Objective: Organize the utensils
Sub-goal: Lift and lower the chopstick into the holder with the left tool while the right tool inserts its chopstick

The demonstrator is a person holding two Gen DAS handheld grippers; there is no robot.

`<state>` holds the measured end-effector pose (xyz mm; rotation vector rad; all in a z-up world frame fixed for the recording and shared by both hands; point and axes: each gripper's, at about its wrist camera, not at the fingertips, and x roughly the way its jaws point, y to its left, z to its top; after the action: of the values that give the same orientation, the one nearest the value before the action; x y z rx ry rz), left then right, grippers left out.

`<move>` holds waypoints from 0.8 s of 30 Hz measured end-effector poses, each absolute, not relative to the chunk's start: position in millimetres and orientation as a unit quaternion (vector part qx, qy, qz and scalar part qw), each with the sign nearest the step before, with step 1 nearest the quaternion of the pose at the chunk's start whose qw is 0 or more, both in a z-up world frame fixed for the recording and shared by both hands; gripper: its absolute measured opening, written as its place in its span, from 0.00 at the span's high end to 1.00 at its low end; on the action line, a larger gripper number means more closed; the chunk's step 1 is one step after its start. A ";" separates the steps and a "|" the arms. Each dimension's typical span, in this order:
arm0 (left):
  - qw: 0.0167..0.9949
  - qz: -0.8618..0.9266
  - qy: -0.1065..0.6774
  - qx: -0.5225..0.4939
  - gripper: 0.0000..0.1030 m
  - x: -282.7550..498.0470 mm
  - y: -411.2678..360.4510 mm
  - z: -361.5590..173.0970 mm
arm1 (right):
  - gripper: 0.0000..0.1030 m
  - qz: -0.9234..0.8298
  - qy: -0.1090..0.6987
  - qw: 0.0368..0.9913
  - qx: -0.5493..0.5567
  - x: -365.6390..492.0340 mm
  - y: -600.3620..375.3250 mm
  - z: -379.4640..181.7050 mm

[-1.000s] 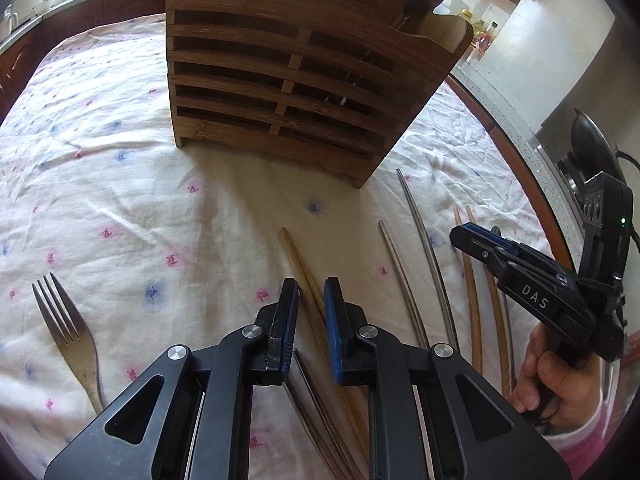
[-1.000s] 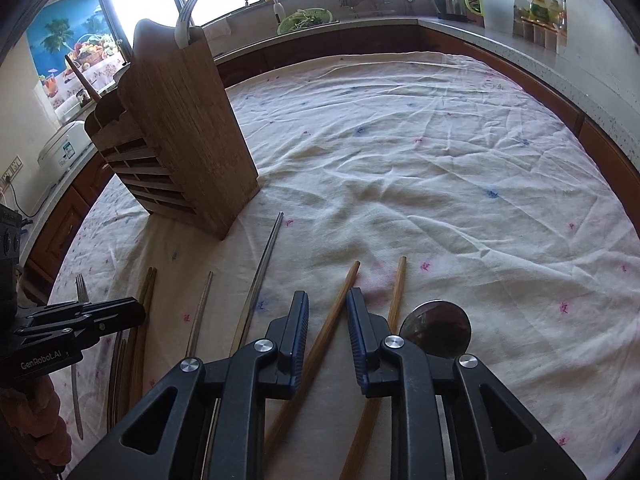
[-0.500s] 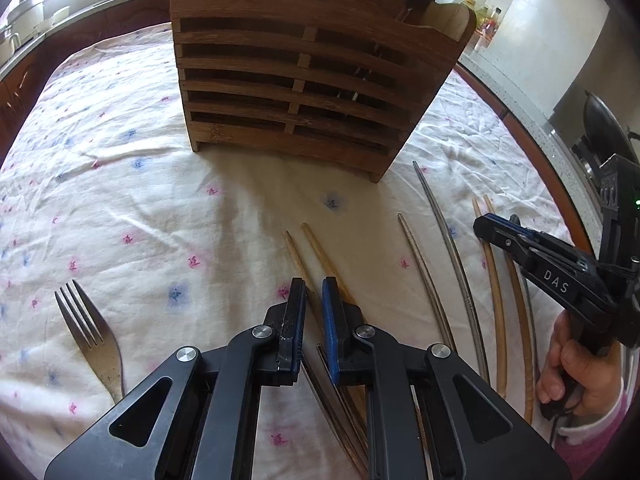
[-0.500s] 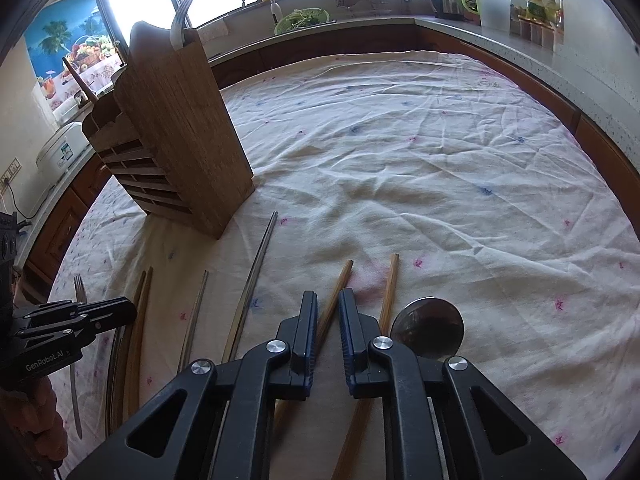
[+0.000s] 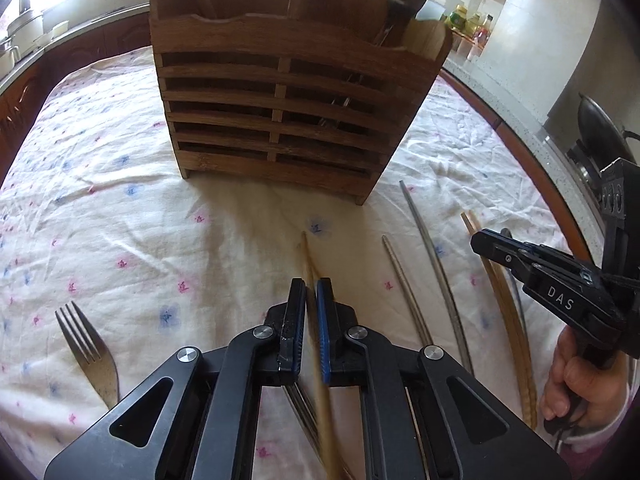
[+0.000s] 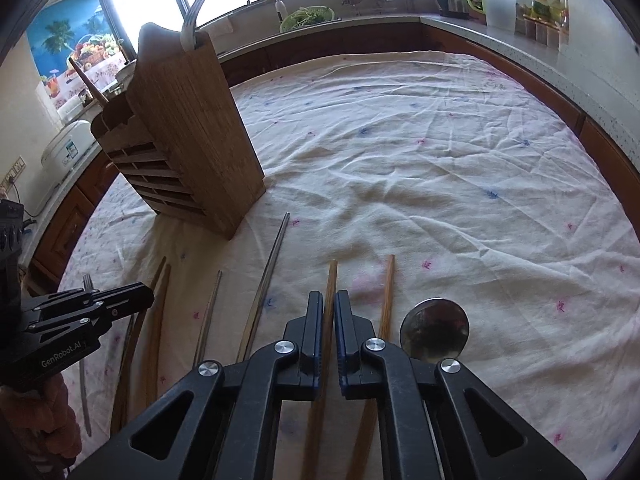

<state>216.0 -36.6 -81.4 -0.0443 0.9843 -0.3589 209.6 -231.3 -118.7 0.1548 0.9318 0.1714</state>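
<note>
Two grippers, left (image 5: 311,292) and right (image 6: 329,304), each clamp a wooden chopstick (image 5: 320,360), likely bound for the wooden holder (image 5: 288,92).

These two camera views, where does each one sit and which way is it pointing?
Left wrist view: rides the left hand-held gripper, facing the slatted front of the wooden utensil holder; it grips a wooden chopstick; the right hand shows.
Right wrist view: rides the right hand-held gripper, looking across the tablecloth toward the windows; it grips another chopstick.
Shared: the holder, loose chopsticks, each other's gripper.
</note>
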 end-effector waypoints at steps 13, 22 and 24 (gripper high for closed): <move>0.905 -0.214 0.358 -0.082 0.95 140.1 -1.4 17.6 | 0.95 0.135 0.348 0.922 0.103 144.4 -225.2 -25.6; 0.923 -0.230 0.296 -0.090 0.96 100.0 9.9 61.0 | 0.95 0.150 0.278 0.944 0.096 109.7 -218.3 27.3; 0.926 -0.231 0.284 -0.089 0.96 94.4 11.3 66.9 | 0.95 0.153 0.264 0.948 0.094 105.7 -217.2 37.0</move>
<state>94.4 11.3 66.9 -0.1826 0.5826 -0.4746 105.7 -217.2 37.0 0.1905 0.5381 0.3107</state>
